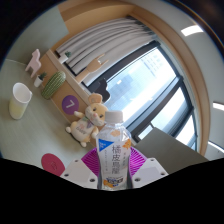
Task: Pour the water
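Observation:
My gripper (113,165) is shut on a small plastic bottle (114,150) with a white cap, an orange neck band and a white and blue label. The bottle stands upright between the pink pads (92,160), lifted off the table. A pale cream cup (20,99) stands on the light table (25,140) far to the left of the bottle. The view is tilted.
A plush bunny toy (88,116) sits just beyond the bottle. A purple disc (69,103), a green striped object (53,84) and a wooden rack (45,68) stand behind it. A magenta disc (51,163) lies left of the fingers. Large windows with blinds (140,75) fill the background.

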`<state>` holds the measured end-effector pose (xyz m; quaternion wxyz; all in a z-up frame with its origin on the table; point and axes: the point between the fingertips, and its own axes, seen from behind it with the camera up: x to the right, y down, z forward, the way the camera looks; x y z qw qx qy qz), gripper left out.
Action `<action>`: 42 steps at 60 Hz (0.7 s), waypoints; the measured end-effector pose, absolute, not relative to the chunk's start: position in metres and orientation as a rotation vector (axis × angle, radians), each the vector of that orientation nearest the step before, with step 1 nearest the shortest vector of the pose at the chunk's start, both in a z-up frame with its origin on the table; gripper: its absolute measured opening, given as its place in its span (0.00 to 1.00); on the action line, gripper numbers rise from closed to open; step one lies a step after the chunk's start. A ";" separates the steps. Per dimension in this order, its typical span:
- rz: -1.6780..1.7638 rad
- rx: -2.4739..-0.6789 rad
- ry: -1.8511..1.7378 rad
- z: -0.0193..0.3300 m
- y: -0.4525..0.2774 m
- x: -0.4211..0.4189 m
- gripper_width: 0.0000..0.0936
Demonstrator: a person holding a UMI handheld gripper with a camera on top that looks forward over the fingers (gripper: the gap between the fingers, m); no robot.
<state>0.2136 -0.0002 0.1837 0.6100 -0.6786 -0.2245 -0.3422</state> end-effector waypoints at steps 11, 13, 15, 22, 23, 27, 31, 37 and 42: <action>-1.058 -1.361 -0.894 0.192 0.022 0.119 0.36; -1.099 -1.314 -0.959 0.191 0.024 0.102 0.36; -1.141 -1.272 -1.027 0.188 0.027 0.088 0.36; -1.279 -1.088 -1.236 0.186 0.035 0.041 0.36; -1.299 -1.061 -1.257 0.186 0.036 0.037 0.36; -1.359 -0.963 -1.350 0.182 0.041 0.016 0.36; -1.413 -0.882 -1.434 0.175 0.044 0.001 0.37; -1.504 -0.733 -1.553 0.167 0.047 -0.017 0.36; -1.564 -0.610 -1.646 0.157 0.050 -0.028 0.36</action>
